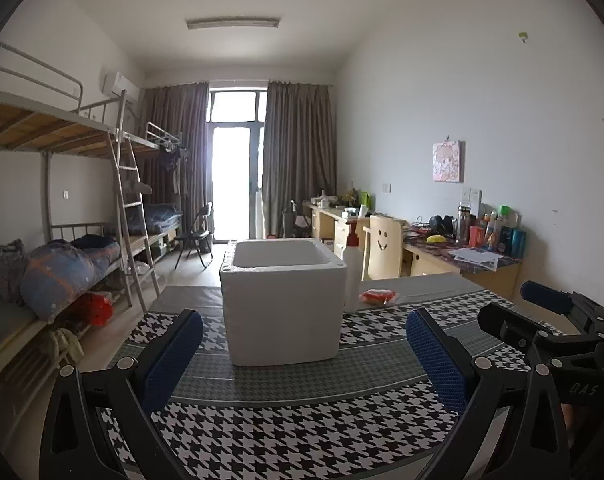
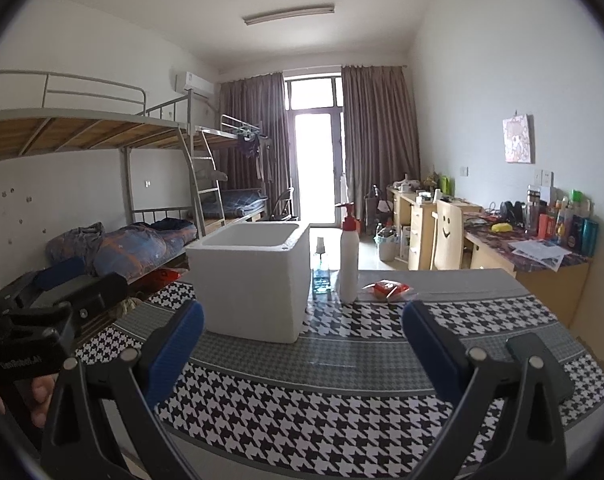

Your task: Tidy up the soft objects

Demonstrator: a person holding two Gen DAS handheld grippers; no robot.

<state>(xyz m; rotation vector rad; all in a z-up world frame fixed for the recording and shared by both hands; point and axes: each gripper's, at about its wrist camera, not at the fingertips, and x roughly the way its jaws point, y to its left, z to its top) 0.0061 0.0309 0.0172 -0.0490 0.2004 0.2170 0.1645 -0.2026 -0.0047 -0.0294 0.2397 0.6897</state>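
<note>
— Both grippers are in my hands, hovering above the houndstooth tablecloth [image 1: 302, 432]. My left gripper [image 1: 303, 350] has its blue-padded fingers spread wide with nothing between them. My right gripper [image 2: 303, 344] is the same: fingers far apart, holding nothing.

— What containers do you see?

— One white foam box [image 1: 284, 308], lidless and upright on the cloth, straight ahead of the left gripper and a little left of centre for the right one. I see only the upper part of its inner walls, bare white; from this low angle I cannot tell what lies at the bottom.

— And the soft thing?

— A small red-and-orange packet in clear wrap [image 2: 389, 289] lies flat on the table, to the right of the box and beyond my right gripper's right finger. It sits just beside a white pump bottle with a red top [image 2: 349, 256], apart from the box.

— Anything else near the box?

— From the right wrist view, a small clear bottle with bluish liquid [image 2: 321, 268] stands between the box and the pump bottle. A dark flat object [image 2: 541, 364] rests on the cloth at the right, partly behind my right finger.
</note>
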